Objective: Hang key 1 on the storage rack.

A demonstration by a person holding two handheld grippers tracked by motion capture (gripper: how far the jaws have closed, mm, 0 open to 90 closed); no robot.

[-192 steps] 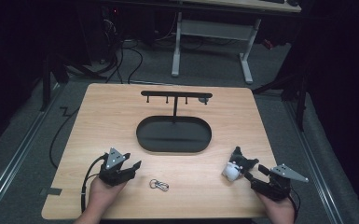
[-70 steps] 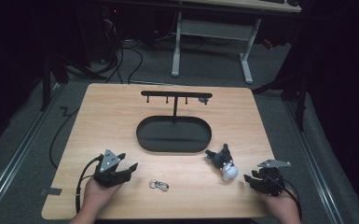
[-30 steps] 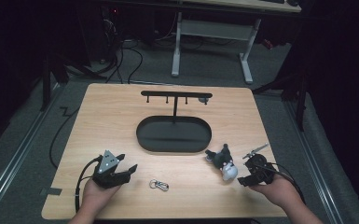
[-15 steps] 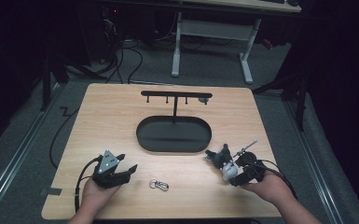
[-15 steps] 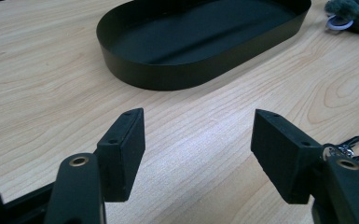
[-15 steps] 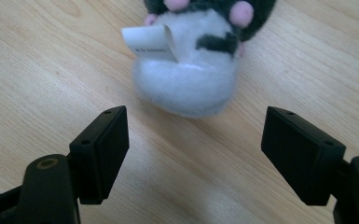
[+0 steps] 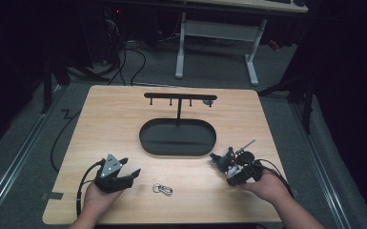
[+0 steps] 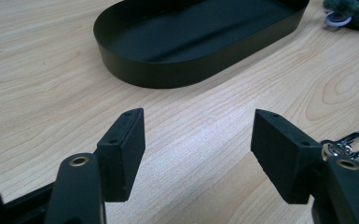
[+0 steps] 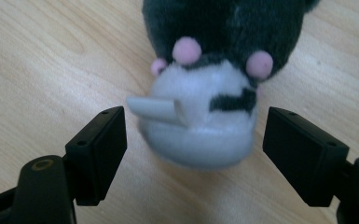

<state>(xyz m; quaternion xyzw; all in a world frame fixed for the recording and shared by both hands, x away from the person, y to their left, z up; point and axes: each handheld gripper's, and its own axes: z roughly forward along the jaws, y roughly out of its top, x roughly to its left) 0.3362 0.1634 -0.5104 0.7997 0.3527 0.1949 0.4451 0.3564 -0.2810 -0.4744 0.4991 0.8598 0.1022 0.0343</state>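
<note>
We saw a black tray point(image 7: 177, 138) in the middle of the table point(image 7: 114, 119), with nothing in it. A rack point(image 7: 180, 97) stood at its far edge. A soft toy point(image 9: 214, 70), dark with a white end and pink dots, lay on the table just right of the tray. The right gripper point(image 9: 193, 154) lay low on the near right, pointing at the toy. Its jaws had just been opening and stood wide, with the toy's white end between them but not squeezed. The left gripper point(image 8: 198, 158) rested on the near left, jaws wide and holding nothing. A key clip point(image 7: 162, 189) lay just right of it.
</note>
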